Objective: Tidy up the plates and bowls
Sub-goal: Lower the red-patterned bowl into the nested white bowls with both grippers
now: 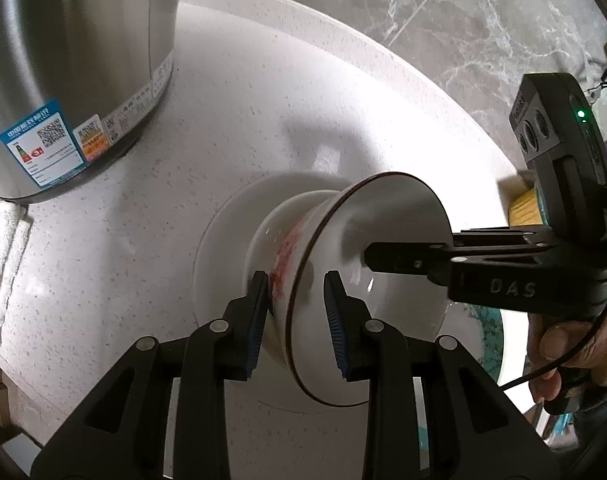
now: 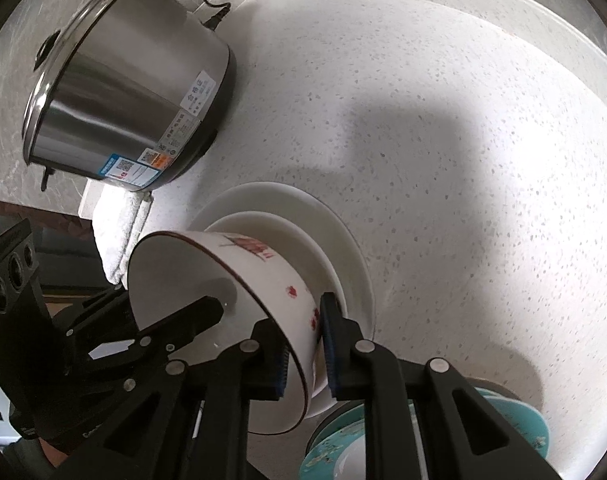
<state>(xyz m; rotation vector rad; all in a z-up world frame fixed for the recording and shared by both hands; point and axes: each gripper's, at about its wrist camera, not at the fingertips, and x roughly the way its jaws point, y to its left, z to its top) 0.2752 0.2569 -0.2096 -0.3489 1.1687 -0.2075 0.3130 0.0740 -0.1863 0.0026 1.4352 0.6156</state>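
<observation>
On the speckled white counter [image 2: 443,128], beside the steel cooker [image 2: 135,92], a red-patterned bowl [image 2: 263,276] sits on stacked white plates [image 2: 343,248]. The right gripper [image 2: 305,344] clamps its rim; the left gripper [image 1: 295,328] straddles the opposite rim, slightly parted, right pad clear.

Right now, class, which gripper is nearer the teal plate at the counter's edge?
Right. The right gripper, astride the red-patterned bowl's rim, sits just above the teal plate; the left gripper straddles the rim on the bowl's far side.
</observation>
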